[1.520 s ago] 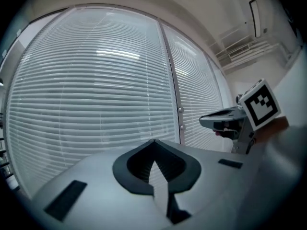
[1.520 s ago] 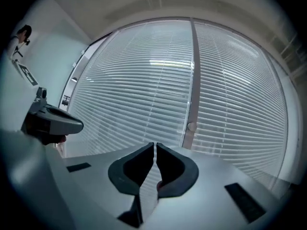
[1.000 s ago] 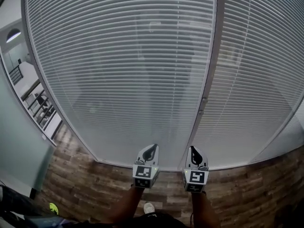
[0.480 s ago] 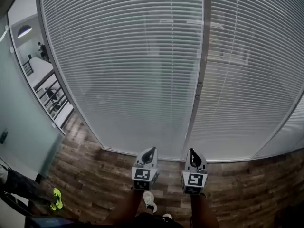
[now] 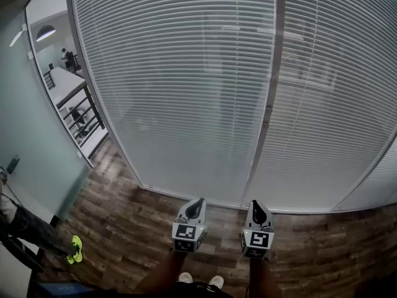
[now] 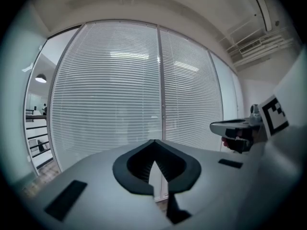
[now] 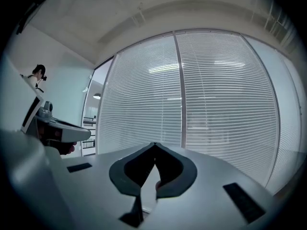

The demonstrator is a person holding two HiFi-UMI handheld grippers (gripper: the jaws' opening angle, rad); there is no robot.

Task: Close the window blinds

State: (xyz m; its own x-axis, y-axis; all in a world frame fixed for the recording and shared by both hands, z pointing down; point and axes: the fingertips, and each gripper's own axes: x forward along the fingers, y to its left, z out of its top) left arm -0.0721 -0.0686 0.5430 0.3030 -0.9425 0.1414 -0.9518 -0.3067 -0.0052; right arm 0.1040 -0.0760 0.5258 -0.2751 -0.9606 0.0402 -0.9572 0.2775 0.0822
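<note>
**Grippers carried sideways along the lowered blinds**

Sideways travel marks the last second. In the head view the window has slid right, so the glass wall [image 5: 37, 154] at the left now sits further in and more wooden floor [image 5: 124, 222] shows below it. Both grippers have come along with the person, side by side as they were.

The left gripper [image 5: 198, 201] and the right gripper [image 5: 255, 204] each have their jaws pressed together, tips meeting, with nothing between them.

The blinds [image 5: 186, 92] lie straight ahead of both grippers, which point about level at them. They hang all the way down to the floor. Their slats run horizontally, and only hazy shapes show through them. That would fit blinds already shut or slats that could still be tilted flatter — the pictures do not settle which.

Any reach turns on the upright post [image 5: 268, 123], which stands nearly in line with the right gripper and so nearer to it than to the left. A small fitting [image 5: 268, 109] sits partway up the post, and I cannot tell what it is. I can make out no cord or wand.

By count there are two grippers, two broad blinds with one post between them, and a sliver of a third blind [image 5: 381, 188] at far right.
</note>
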